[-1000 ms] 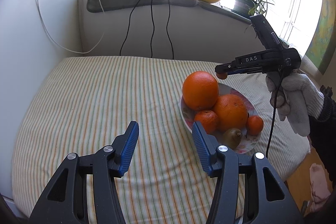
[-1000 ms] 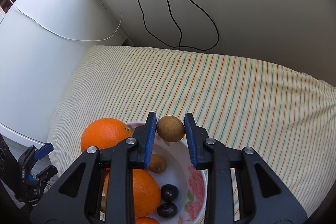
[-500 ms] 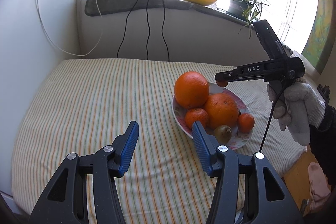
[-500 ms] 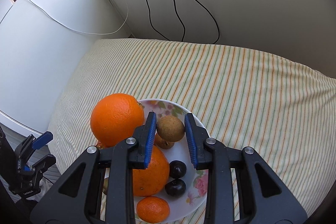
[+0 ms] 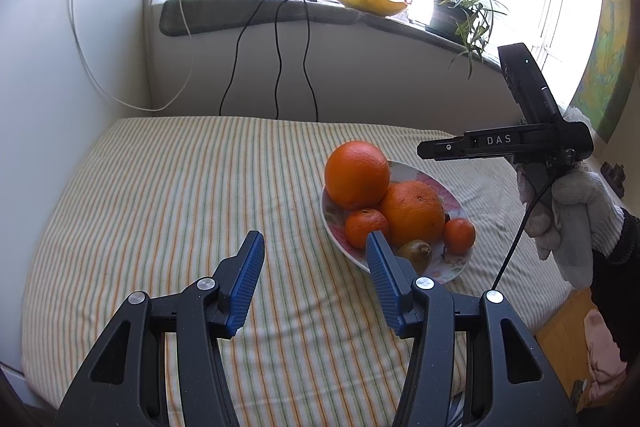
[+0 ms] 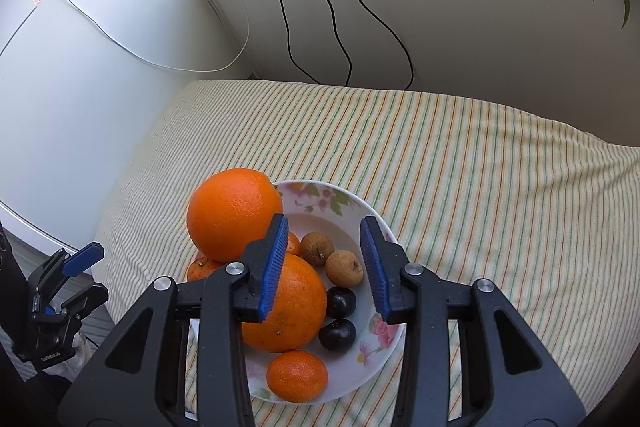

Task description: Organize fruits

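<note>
While right gripper (image 6: pixel 324 259) opens, plate (image 6: pixel 384 227) rim clears.

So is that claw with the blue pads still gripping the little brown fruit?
No, the right claw has just been opening with nothing between its pads, and the small round brown fruit lies in the flowered white plate.

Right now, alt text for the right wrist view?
The right claw hangs open and empty over a flowered plate of fruit on a striped cloth. The plate holds two big oranges, small tangerines, two brown fruits and two dark ones. The left claw shows at lower left.
</note>
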A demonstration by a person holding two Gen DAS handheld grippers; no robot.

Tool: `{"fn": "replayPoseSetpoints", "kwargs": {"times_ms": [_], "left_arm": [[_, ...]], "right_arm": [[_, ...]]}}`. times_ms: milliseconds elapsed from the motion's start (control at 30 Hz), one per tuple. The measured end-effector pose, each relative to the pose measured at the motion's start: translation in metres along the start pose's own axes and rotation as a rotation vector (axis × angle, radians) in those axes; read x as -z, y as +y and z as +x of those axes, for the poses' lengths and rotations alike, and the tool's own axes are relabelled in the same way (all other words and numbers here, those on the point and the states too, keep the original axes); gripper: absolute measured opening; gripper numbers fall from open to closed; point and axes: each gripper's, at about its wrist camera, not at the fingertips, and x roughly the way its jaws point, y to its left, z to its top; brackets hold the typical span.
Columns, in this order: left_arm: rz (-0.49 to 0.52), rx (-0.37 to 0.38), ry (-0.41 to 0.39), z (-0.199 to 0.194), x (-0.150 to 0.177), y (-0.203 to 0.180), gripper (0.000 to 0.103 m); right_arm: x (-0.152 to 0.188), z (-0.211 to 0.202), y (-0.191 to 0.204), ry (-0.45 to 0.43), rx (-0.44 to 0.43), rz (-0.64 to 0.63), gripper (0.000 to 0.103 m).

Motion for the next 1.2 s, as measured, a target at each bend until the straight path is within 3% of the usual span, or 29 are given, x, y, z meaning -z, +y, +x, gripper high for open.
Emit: {"fn": "replayPoseSetpoints", "kwargs": {"times_ms": [200,233,267,333,433,467,633,733,1200], "left_arm": [[0.002,0.000,-0.002,-0.001,0.000,0.000,0.052],[0.002,-0.002,-0.003,-0.001,0.000,0.000,0.055],[0.001,-0.005,-0.007,-0.002,-0.001,0.000,0.062],[0.001,-0.009,-0.016,-0.004,-0.002,-0.001,0.065],[0.002,-0.026,-0.028,-0.006,-0.004,-0.004,0.070],[0.002,-0.032,-0.031,-0.007,-0.005,-0.004,0.073],[0.007,-0.076,-0.046,-0.009,-0.005,-0.008,0.075],[-0.002,-0.073,-0.045,-0.009,-0.004,-0.011,0.080],[0.019,-0.080,-0.056,-0.012,0.000,-0.027,0.080]], "right_arm": [[0.019,-0.025,0.007,-0.060,0.022,-0.018,0.040],[0.022,-0.030,0.010,-0.073,0.025,-0.022,0.044],[0.027,-0.036,0.013,-0.092,0.030,-0.027,0.059],[0.036,-0.050,0.020,-0.145,0.046,-0.041,0.072],[0.046,-0.065,0.030,-0.191,0.076,-0.072,0.073],[0.050,-0.070,0.034,-0.208,0.082,-0.079,0.080],[0.073,-0.091,0.049,-0.299,0.141,-0.107,0.092],[0.087,-0.098,0.056,-0.337,0.186,-0.113,0.093],[0.108,-0.112,0.064,-0.381,0.236,-0.092,0.093]]}}
